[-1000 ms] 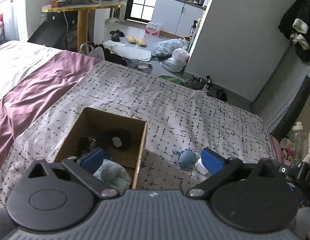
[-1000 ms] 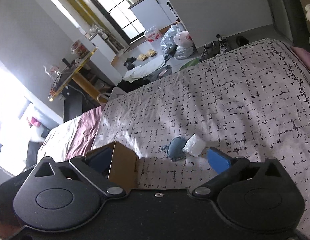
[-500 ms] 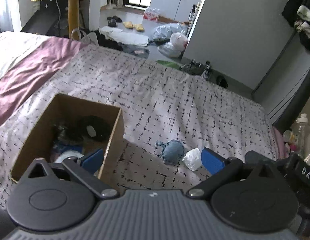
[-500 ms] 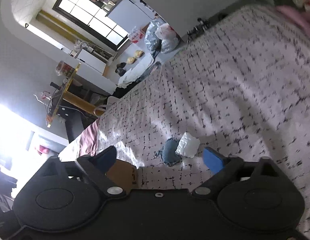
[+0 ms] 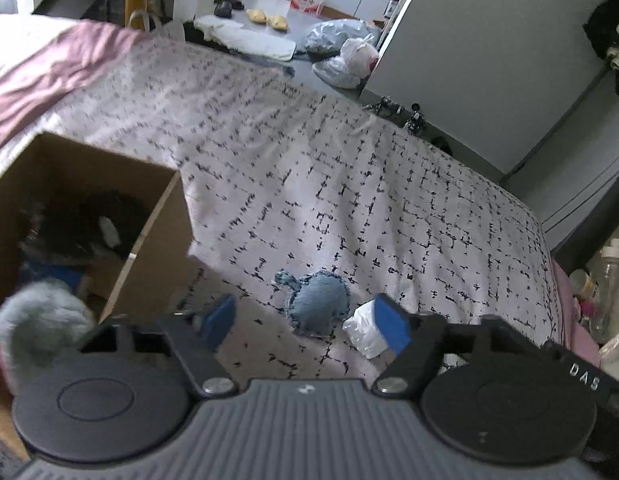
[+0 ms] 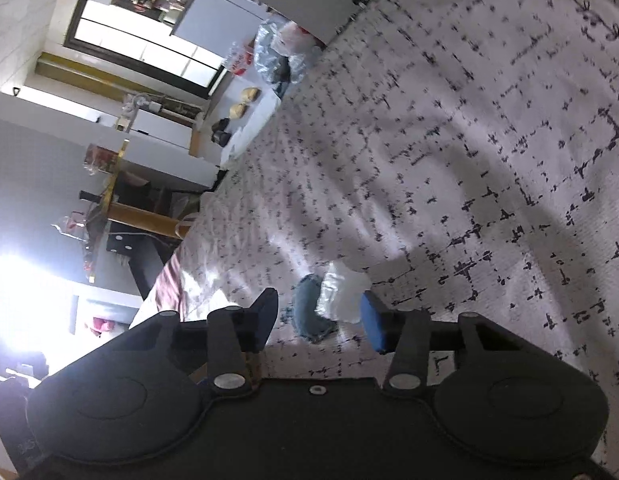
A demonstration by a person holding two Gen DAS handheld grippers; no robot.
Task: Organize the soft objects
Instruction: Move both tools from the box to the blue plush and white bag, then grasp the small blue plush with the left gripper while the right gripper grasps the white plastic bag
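A blue denim soft toy (image 5: 318, 303) and a white crumpled soft object (image 5: 363, 330) lie side by side on the patterned bedspread (image 5: 329, 168). My left gripper (image 5: 305, 325) is open and empty just above and in front of them. An open cardboard box (image 5: 149, 236) stands to the left, holding a black plush (image 5: 105, 220) and a grey fluffy item (image 5: 39, 312). My right gripper (image 6: 319, 320) is open, empty and rolled sideways, its jaws framing the denim toy (image 6: 307, 308) and the white object (image 6: 343, 294).
The bed's far edge drops to a floor with plastic bags (image 5: 341, 46), slippers (image 5: 267, 20) and shoes (image 5: 393, 106). A grey wall (image 5: 489, 52) stands at right. Bottles (image 5: 607, 268) stand by the bed's right side. A yellow table (image 6: 137, 212) stands beyond the bed.
My left gripper moved right, away from the box, toward the denim toy. My right gripper rolled further sideways, its jaws narrowed somewhat and closed in on the two soft objects.
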